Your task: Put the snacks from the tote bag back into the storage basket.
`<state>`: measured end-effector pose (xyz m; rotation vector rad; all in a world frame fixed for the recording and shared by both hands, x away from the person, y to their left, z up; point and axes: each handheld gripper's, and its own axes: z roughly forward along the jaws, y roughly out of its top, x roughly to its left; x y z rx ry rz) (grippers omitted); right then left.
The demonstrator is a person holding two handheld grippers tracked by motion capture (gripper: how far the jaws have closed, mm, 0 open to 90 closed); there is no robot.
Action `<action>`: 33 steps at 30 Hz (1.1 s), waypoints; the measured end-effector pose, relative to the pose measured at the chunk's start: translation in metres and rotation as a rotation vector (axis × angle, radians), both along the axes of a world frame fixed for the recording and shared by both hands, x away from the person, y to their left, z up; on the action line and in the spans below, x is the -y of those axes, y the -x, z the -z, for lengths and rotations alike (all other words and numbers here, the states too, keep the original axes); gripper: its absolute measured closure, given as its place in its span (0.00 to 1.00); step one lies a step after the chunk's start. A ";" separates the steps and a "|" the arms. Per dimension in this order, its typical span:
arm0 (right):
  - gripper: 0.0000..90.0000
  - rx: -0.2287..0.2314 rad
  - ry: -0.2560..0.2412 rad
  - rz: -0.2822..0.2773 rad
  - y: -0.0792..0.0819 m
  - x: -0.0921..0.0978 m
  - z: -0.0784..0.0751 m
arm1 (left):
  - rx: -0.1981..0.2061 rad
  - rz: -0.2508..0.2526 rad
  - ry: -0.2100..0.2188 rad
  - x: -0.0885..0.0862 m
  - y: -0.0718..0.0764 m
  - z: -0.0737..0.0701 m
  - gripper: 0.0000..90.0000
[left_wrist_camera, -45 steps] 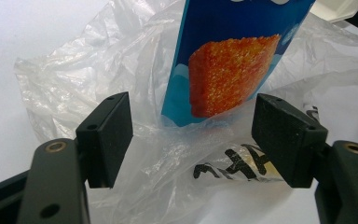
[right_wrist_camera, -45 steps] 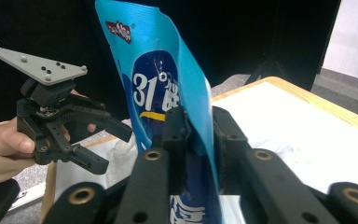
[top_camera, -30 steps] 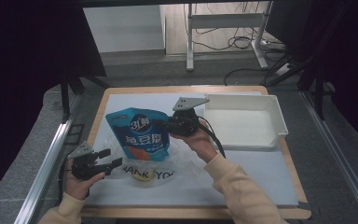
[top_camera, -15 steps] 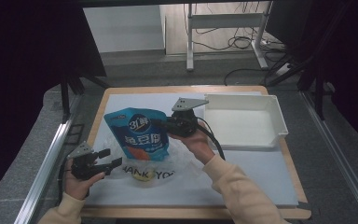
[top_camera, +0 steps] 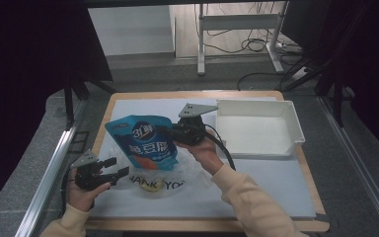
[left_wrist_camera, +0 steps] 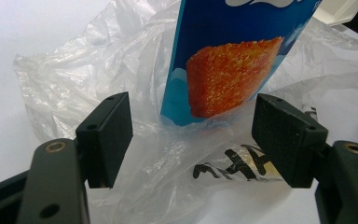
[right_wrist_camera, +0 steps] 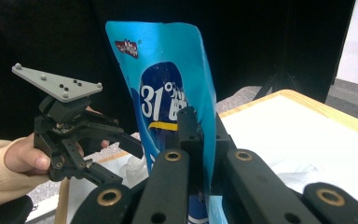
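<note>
On the table: we have a crinkled clear plastic bag with black lettering spread over the white mat, and a tall blue snack pouch with an orange cube printed on it standing upright with its foot on the bag.
Step in hand: looks to us like bagging the pouch.
How to do it well: we'd catch just one layer of film at the bag's mouth, lift it open, and keep the pouch steady and vertical.
Right gripper: jaws pressed together on the pouch's side edge, holding it up.
Left gripper: jaws wide apart, gripping nothing, aimed low at the pouch's base over the film.
</note>
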<state>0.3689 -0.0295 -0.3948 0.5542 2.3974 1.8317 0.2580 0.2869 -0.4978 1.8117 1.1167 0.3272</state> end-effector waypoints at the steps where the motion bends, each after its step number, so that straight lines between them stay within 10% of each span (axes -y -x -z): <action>1: 0.99 -0.001 -0.002 -0.003 0.000 0.000 0.000 | 0.000 0.000 -0.001 0.000 0.000 0.000 0.33; 33: 0.99 0.000 -0.076 -0.026 0.006 -0.010 -0.020 | 0.003 0.000 0.005 -0.001 0.001 0.000 0.33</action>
